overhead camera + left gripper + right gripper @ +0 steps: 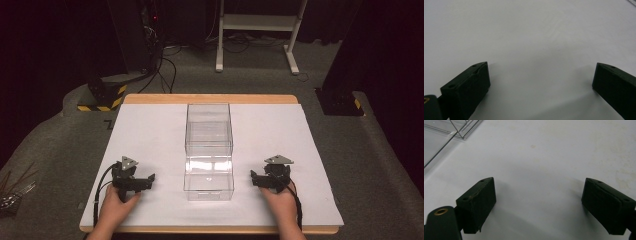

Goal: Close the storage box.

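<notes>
High view, left side: the left gripper [142, 181], black with a grey three-cornered plate, rests on the white paper-covered table [150, 135], jaws spread and holding nothing.
Left gripper view: the left gripper's two black jaws stand wide apart over bare white surface; a sliver of clear plastic shows at the top right corner.
Centre: the clear rectangular plastic box [208, 150] stands between the grippers, apart from both; it looks like two tiers, a nearer drawer-like part and a farther, taller part.
High view, right side: the right gripper [260, 179] rests near the box's right wall, jaws released, empty.
Right gripper view: the box's clear corner [451, 131] lies up and to the left of the open jaws.
Step in hand: likely the start, both grippers parked before reaching for the box.
Next move: probably swing inward and close on a thin clear wall or front edge.
Hard to make out: whether the box holds anything; the transparent edges blur against the white, and where the two tiers join.
</notes>
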The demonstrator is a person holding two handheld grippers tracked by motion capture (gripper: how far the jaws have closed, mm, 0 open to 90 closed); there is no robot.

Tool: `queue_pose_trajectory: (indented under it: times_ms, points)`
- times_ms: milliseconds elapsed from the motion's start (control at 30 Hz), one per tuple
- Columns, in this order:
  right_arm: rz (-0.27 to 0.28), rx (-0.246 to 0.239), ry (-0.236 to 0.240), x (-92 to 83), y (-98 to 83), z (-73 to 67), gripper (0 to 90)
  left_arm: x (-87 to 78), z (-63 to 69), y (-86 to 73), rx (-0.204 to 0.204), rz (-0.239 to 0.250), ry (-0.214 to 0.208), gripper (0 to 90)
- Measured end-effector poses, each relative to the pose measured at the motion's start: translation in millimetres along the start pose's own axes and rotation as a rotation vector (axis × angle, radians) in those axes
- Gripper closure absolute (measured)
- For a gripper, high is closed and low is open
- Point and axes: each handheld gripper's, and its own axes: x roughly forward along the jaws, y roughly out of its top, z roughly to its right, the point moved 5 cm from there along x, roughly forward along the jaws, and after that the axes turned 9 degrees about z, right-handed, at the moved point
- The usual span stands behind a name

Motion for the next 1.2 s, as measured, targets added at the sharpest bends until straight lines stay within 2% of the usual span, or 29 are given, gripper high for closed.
queue_pose_trajectory:
  times_ms: [233, 400, 600, 833, 1067, 1200]
  points:
    - [0.005, 0.023, 0.017, -0.9, 0.3, 1.3, 12.1, 0.0, 0.3, -0.1, -0.002, 0.001, 0.000, 1.5]
    - [0.006, 0.003, 0.020, -2.1, 0.5, 1.8, 11.2, 0.0, 0.1, 0.0, 0.000, 0.001, 0.001, 1.5]
    - [0.042, -0.010, 0.032, -7.6, 2.8, -1.9, 10.8, 0.0, 0.2, -0.1, -0.003, 0.000, 0.000, 1.5]
    - [0.094, -0.039, 0.089, -17.6, 8.2, -12.1, 10.4, 0.1, -0.1, 0.1, 0.001, 0.001, 0.000, 1.5]
    - [0.135, -0.062, 0.116, -26.6, 13.7, -19.9, 10.4, 0.1, 0.3, 0.0, -0.004, 0.000, -0.001, 1.5]
    - [0.158, -0.048, 0.129, -31.6, 17.5, -23.2, 10.2, 0.0, 0.0, 0.1, 0.001, 0.001, 0.001, 1.5]
